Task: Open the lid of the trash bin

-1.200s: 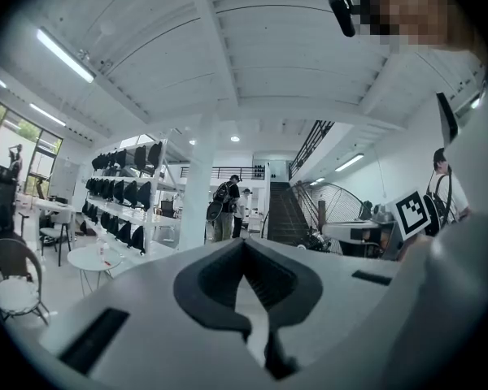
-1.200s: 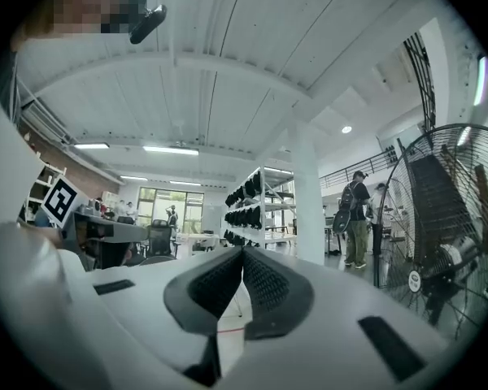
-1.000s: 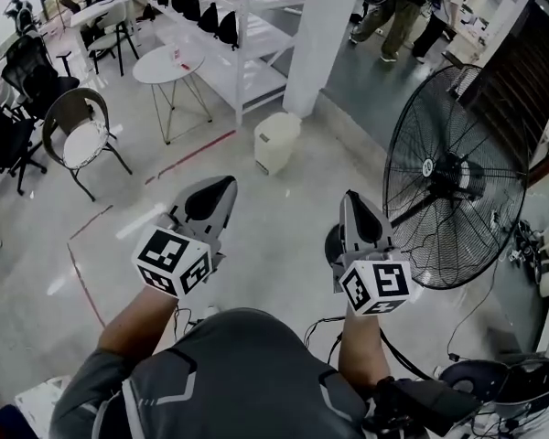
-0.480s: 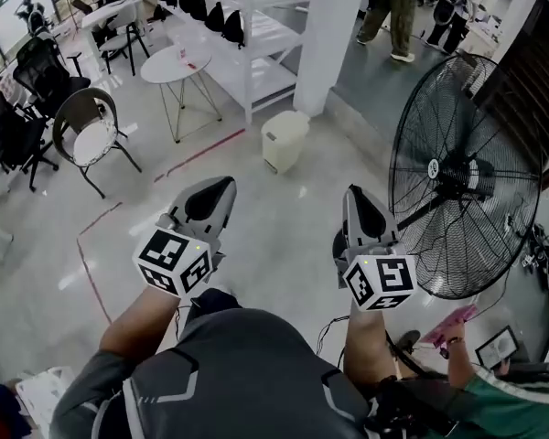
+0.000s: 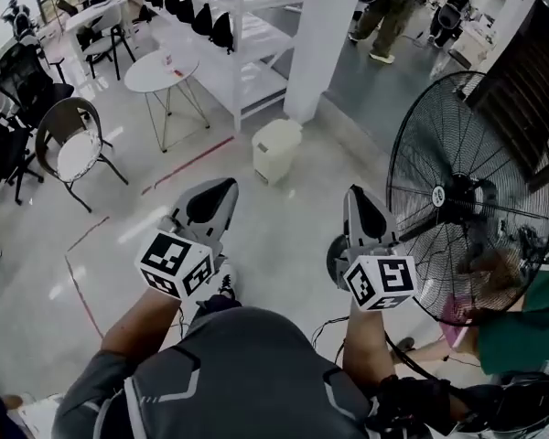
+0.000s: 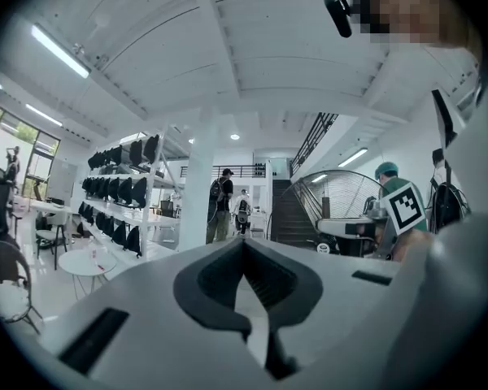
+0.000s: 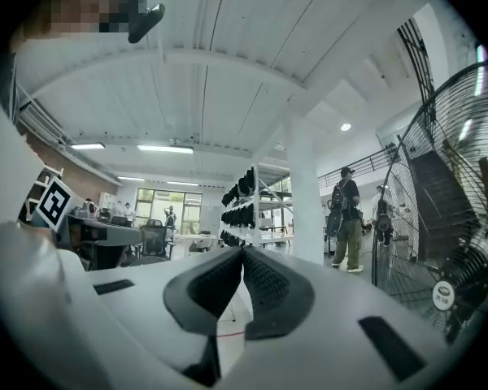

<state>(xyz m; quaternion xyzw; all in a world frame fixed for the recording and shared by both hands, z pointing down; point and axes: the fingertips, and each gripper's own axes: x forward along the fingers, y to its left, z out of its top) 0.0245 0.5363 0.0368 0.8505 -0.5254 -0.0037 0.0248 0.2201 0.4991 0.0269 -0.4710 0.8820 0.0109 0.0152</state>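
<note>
While both grippers hang in the air above the grey floor (image 5: 274,236), neither one touches anything. The left gripper (image 5: 221,188) has its jaws pressed together at the tips with nothing between them, as the left gripper view (image 6: 244,246) shows, and the right gripper (image 5: 352,196) is the same in its own view (image 7: 243,254), with the jaws together and empty. The cream trash bin (image 5: 276,146) stands on the floor ahead of the grippers and well apart from them, near the foot of the white pillar (image 5: 320,44), with its lid down. A large black floor fan (image 5: 457,199) stands to the right, near the right gripper. A round white table (image 5: 161,69) and a chair (image 5: 73,140) stand further left.
</note>
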